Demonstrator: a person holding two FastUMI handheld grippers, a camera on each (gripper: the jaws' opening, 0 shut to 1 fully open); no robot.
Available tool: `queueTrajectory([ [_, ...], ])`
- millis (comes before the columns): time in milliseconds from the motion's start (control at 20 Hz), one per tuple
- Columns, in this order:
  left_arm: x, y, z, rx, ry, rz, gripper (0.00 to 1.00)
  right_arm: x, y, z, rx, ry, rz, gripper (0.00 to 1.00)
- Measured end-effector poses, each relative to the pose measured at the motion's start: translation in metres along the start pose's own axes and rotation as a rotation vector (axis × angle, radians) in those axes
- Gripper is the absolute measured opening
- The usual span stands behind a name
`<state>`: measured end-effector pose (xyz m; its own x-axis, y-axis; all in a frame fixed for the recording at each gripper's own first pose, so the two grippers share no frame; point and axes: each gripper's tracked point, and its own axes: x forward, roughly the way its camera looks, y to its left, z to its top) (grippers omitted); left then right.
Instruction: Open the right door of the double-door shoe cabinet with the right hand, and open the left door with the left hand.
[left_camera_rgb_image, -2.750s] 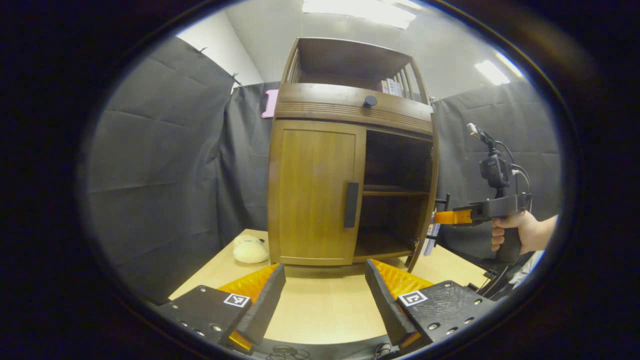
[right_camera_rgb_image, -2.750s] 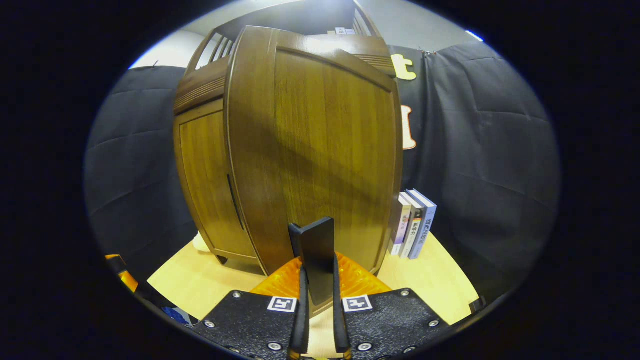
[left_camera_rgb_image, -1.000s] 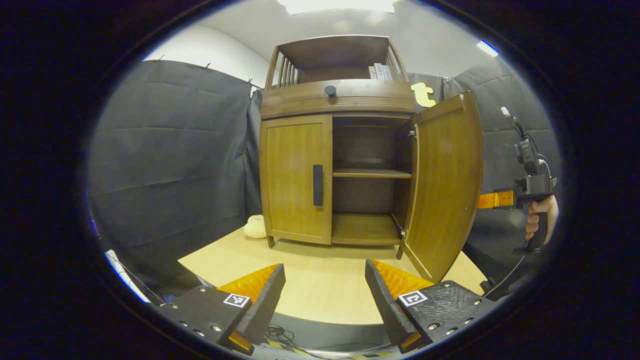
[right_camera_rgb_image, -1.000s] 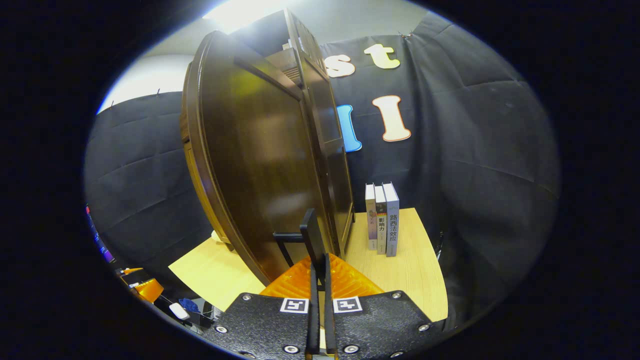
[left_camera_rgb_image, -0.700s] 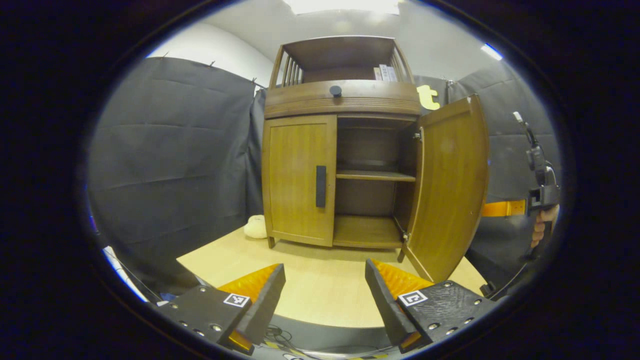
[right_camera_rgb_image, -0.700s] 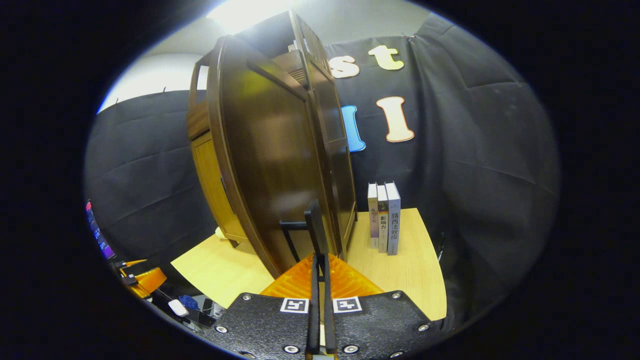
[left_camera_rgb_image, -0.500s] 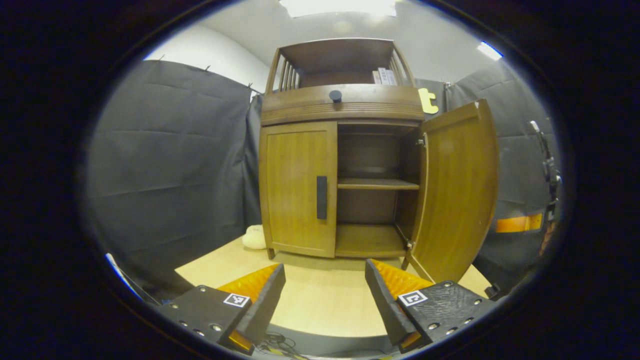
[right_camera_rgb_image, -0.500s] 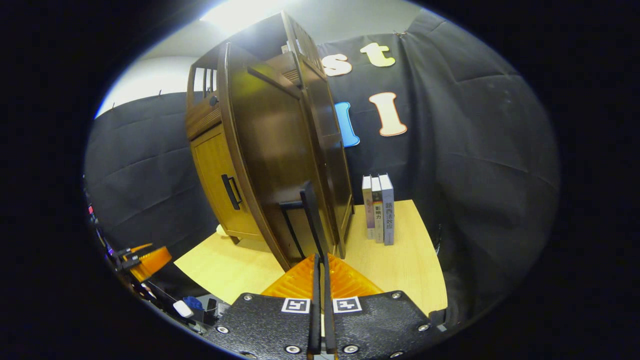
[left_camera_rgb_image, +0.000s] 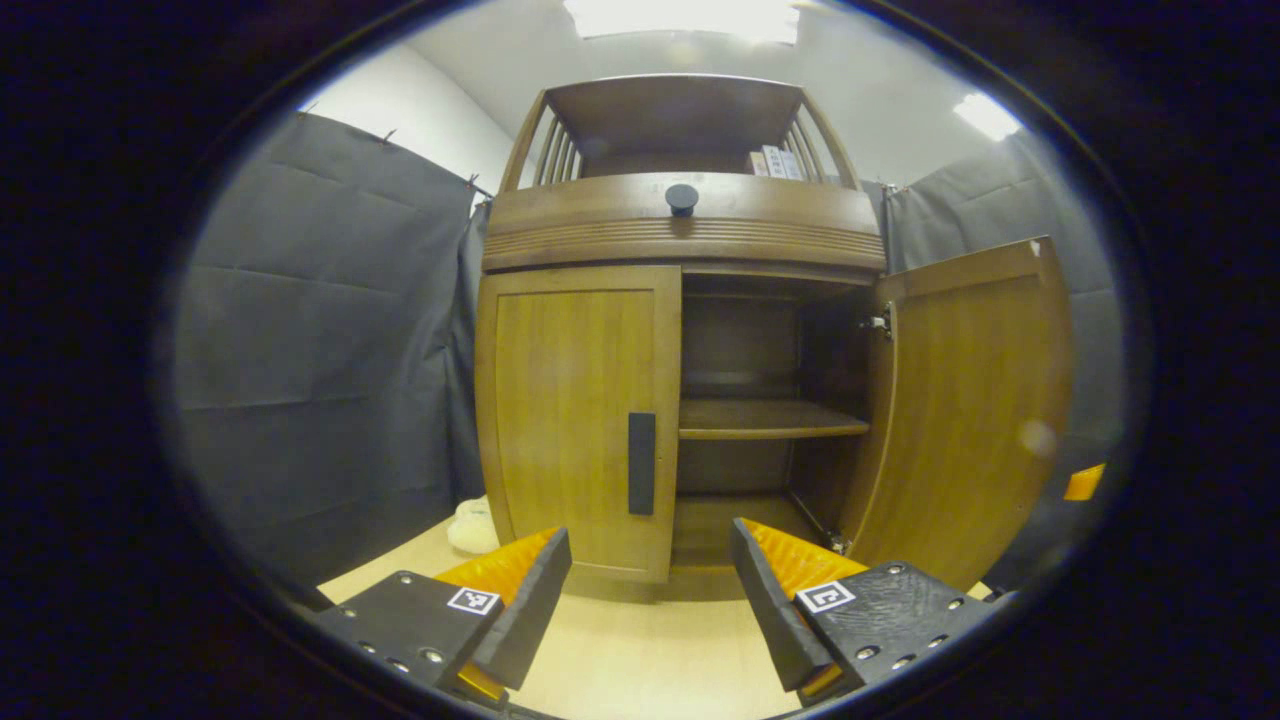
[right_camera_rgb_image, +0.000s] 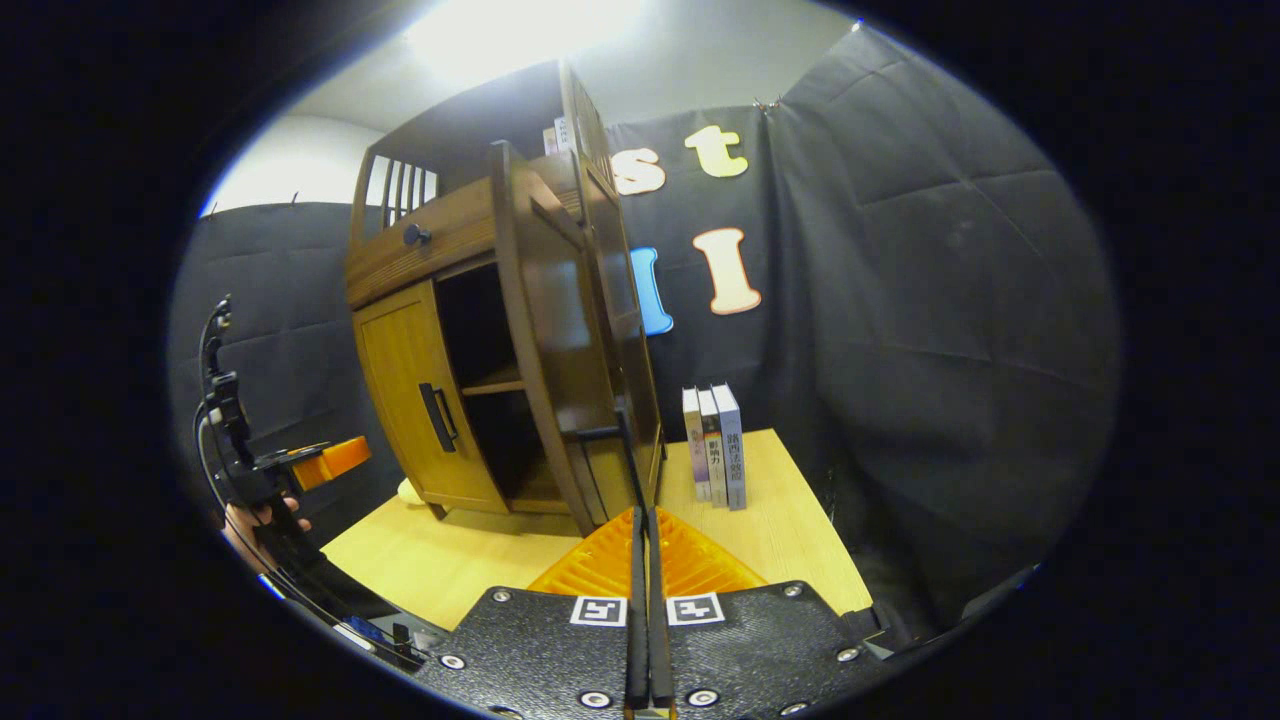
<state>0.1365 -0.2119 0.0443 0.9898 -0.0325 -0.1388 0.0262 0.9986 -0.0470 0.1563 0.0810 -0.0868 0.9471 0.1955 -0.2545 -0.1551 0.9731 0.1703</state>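
1. The step in hand is the second half of the task; the right door (left_camera_rgb_image: 965, 410) of the shoe cabinet (left_camera_rgb_image: 680, 230) already stands wide open, and the left door (left_camera_rgb_image: 575, 420) is closed, with its dark vertical handle (left_camera_rgb_image: 641, 463) at the inner edge.
2. The left gripper (left_camera_rgb_image: 650, 590) hangs in front of the left door with its fingers spread apart and nothing between them; the handle is just above the gap, a little to the left of its middle.
3. The right gripper (right_camera_rgb_image: 643, 600) has its fingers pressed together; the handle of the right door (right_camera_rgb_image: 625, 450) stands just ahead of the tips, and I judge that it is no more held, though the contact is hard to see.
4. The next move, as I judge, is to bring the left gripper forward and up until the handle sits between the fingers, to close on it, and to pull in an arc toward the left; a straight pull could slip off.
5. Compared with the frame one second ago, the cabinet is larger and nearer in the left gripper view, so this gripper has advanced; the right door has swung further open; the right gripper has drawn back from it.
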Motion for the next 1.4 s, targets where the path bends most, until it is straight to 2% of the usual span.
queueTrajectory([
  [50, 0.014, 0.003, 0.002, -0.003, -0.003, -0.014, 0.98, 0.005, 0.001, 0.001, 0.004, -0.017, -0.007, 0.01],
  [100, 0.029, 0.005, 0.005, -0.008, -0.004, -0.032, 0.98, 0.008, 0.003, 0.003, 0.001, -0.028, -0.017, 0.02],
  [150, 0.043, 0.008, 0.007, -0.012, -0.001, -0.053, 0.98, 0.009, 0.003, 0.002, -0.013, -0.026, -0.035, 0.11],
  [200, 0.058, 0.011, 0.010, -0.012, -0.004, -0.067, 0.98, 0.010, 0.000, 0.000, -0.035, -0.020, -0.059, 0.14],
  [250, 0.072, 0.015, 0.011, -0.008, -0.005, -0.078, 0.92, 0.006, 0.000, 0.000, -0.051, -0.016, -0.073, 0.20],
  [300, 0.087, 0.018, 0.013, 0.001, -0.005, -0.088, 0.85, 0.004, 0.001, 0.000, -0.052, -0.015, -0.078, 0.22],
  [400, 0.115, 0.019, 0.012, 0.014, -0.004, -0.101, 0.98, 0.006, 0.007, -0.001, -0.027, -0.010, -0.091, 0.47],
  [550, 0.151, 0.021, 0.008, 0.004, -0.001, -0.119, 0.98, 0.006, 0.011, 0.000, -0.011, -0.021, -0.148, 0.89],
  [600, 0.163, 0.021, 0.007, 0.001, 0.000, -0.128, 0.85, 0.007, 0.010, 0.001, -0.012, -0.031, -0.171, 0.91],
  [700, 0.182, 0.021, 0.002, 0.005, 0.005, -0.139, 0.85, 0.007, 0.012, -0.002, -0.016, -0.033, -0.202, 0.94],
  [800, 0.198, 0.019, -0.001, 0.009, 0.008, -0.143, 0.98, 0.005, 0.015, -0.006, -0.015, -0.026, -0.229, 0.94],
  [1100, 0.241, 0.014, -0.017, 0.013, 0.037, -0.162, 0.60, -0.001, 0.027, -0.014, -0.012, -0.034, -0.306, 0.94],
  [1150, 0.242, 0.014, -0.018, 0.018, 0.037, -0.170, 0.67, -0.001, 0.027, -0.013, -0.017, -0.044, -0.319, 0.92],
  [1200, 0.244, 0.010, -0.018, 0.020, 0.036, -0.188, 0.67, -0.002, 0.029, -0.012, -0.019, -0.053, -0.321, 0.94],
  [1300, 0.246, 0.004, -0.020, 0.011, 0.048, -0.221, 0.49, -0.001, 0.030, -0.014, -0.013, -0.054, -0.326, 0.92],
  [1400, 0.244, 0.007, -0.020, 0.032, 0.042, -0.206, 0.32, 0.002, 0.031, -0.013, -0.005, -0.053, -0.328, 0.92],
])
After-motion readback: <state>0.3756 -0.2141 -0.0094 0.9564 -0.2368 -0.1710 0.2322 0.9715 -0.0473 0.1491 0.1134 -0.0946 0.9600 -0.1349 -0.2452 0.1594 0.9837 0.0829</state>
